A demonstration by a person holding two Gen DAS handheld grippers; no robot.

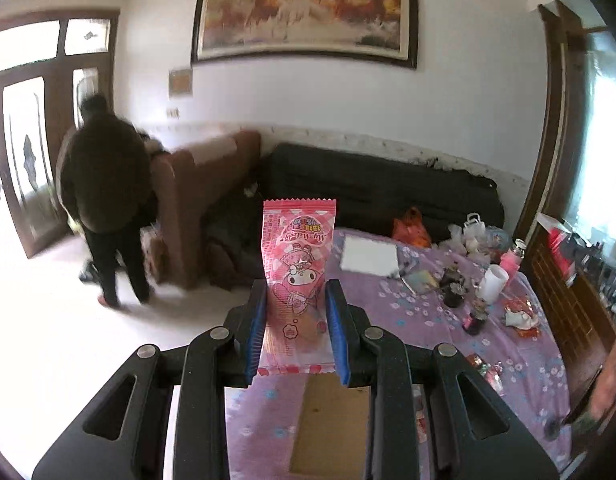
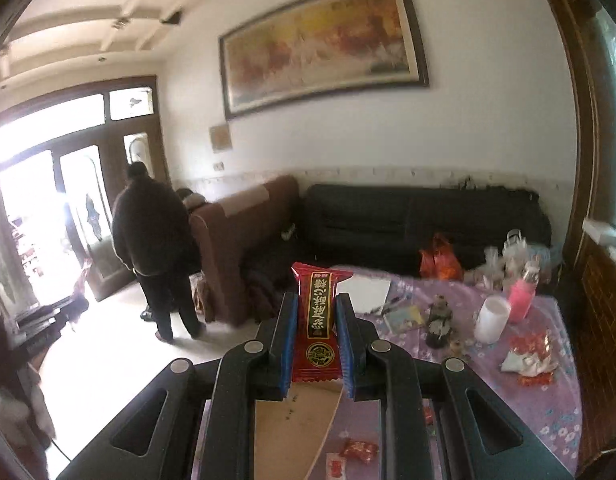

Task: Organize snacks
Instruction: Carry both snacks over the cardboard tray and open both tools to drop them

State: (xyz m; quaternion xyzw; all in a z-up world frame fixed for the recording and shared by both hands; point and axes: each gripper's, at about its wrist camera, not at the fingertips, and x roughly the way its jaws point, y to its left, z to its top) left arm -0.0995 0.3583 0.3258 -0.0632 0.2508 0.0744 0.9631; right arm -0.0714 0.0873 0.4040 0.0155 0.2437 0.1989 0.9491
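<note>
Jaws of left gripper (image 1: pixel 295 292) pinching pink snack packet (image 1: pixel 297 264), right gripper (image 2: pixel 316 308) red one (image 2: pixel 318 320), above cluttered table (image 1: pixel 528 360).

A pink snack packet (image 1: pixel 297 276) with a cartoon bunny stands upright, its print upside down, pinched between the blue pads of the left gripper (image 1: pixel 295 320), up off the table. A red snack packet (image 2: pixel 316 320) with a black and gold label also stands upright, pinched in the right gripper (image 2: pixel 316 336). More small red snacks (image 2: pixel 358 450) lie on the purple cloth near the table's front edge.
</note>
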